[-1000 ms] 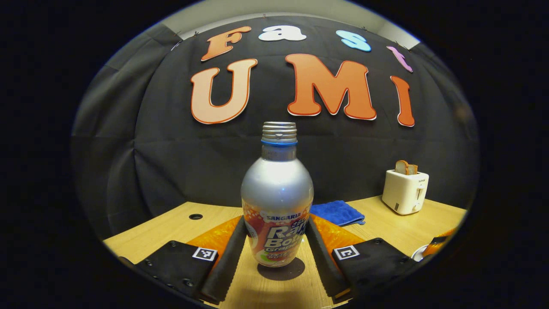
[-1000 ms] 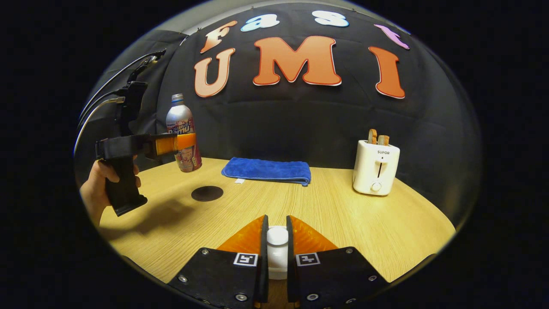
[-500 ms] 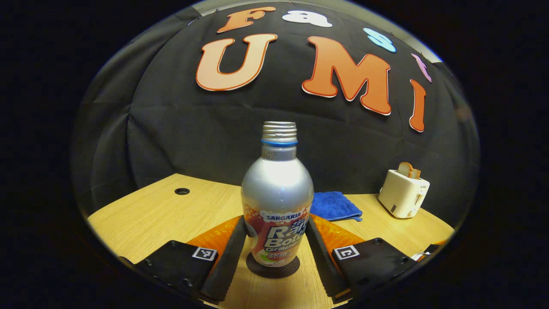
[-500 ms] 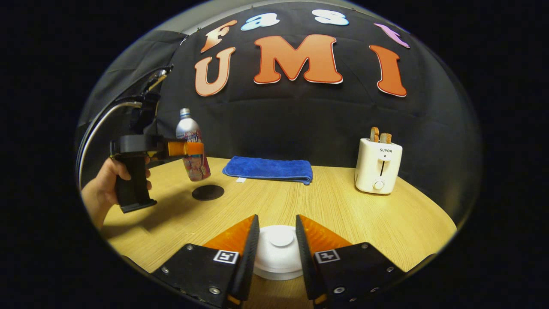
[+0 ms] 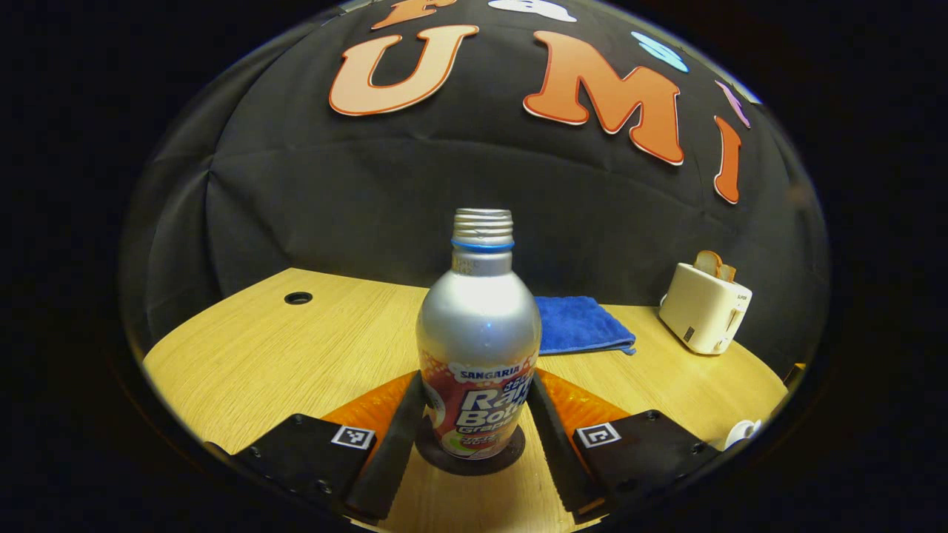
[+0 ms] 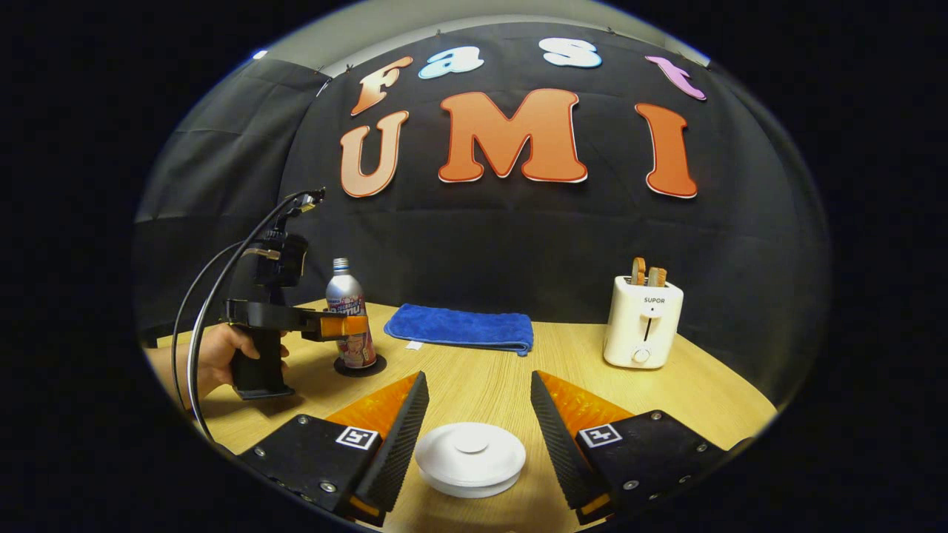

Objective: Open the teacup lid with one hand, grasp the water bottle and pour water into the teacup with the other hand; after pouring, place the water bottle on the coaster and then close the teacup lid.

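In the left gripper view a silver water bottle [image 5: 478, 348] with a red label stands upright on the dark round coaster [image 5: 469, 453]. My left gripper [image 5: 474, 414] is shut on it, one finger pressing each side of the label. The right gripper view shows the same bottle [image 6: 349, 314] on the coaster [image 6: 359, 366] at the far left, with the left gripper [image 6: 342, 326] around it and a hand [image 6: 215, 355] on its grip. My right gripper [image 6: 478, 383] is open. The white teacup lid [image 6: 469, 457] lies flat between its spread fingers, touching neither and hiding the cup.
A folded blue towel [image 6: 461, 327] lies at the back of the wooden table [image 6: 666, 400]. A white toaster [image 6: 641, 322] holding bread stands at the back right. There is a cable hole [image 5: 298, 297] in the table's far left corner. A white sliver [image 5: 740, 433] shows at the right edge.
The left gripper has lowered the bottle onto the coaster. The right gripper, shut on the lid's knob a second ago, has opened wide and drawn back, leaving the lid lying flat.
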`<state>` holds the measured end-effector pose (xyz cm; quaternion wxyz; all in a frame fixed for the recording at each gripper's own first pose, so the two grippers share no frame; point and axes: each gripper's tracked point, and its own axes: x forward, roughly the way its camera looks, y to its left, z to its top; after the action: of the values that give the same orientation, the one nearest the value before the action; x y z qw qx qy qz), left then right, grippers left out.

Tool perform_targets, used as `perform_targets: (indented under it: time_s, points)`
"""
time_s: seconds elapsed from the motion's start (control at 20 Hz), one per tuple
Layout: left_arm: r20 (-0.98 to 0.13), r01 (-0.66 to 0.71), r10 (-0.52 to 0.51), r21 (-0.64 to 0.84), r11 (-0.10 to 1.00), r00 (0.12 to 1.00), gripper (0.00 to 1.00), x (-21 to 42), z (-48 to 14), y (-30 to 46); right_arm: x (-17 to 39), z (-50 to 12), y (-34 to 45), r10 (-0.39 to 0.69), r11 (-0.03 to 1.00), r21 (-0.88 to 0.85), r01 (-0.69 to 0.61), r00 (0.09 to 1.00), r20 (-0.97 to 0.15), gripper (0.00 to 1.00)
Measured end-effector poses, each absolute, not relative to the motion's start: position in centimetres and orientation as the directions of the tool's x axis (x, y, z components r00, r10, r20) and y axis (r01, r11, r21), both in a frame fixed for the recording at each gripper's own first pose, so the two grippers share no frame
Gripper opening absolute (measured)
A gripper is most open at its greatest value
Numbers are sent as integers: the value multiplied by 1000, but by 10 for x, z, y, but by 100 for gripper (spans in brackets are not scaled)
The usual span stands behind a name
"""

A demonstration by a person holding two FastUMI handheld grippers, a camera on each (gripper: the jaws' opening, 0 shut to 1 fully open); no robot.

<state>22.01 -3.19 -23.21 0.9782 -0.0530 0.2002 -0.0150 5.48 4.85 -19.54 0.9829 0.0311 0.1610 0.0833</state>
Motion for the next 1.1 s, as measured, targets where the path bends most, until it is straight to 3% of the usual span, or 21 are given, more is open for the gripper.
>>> perform_targets:
  time_s: [0.2,0.25,0.3,0.65,1.1]
  points:
    - [-413,33,-72,-101,994,908,88,221,-240,-37,60,-193,44,160,986,99,-136,937,-309,83]
    - [-418,42,-79,-98,994,905,97,220,-241,-39,61,-193,43,156,986,100,-131,939,-307,84]
    - [-415,51,-87,-98,994,906,99,219,-239,-40,62,-191,42,155,986,104,-129,940,-305,83]
    - [-394,54,-90,-102,993,915,98,182,-214,-38,63,-164,45,138,989,92,-118,956,-258,83]
    - [-141,25,-29,-29,999,990,97,112,-87,-17,61,-107,65,143,989,56,-135,976,-166,83]
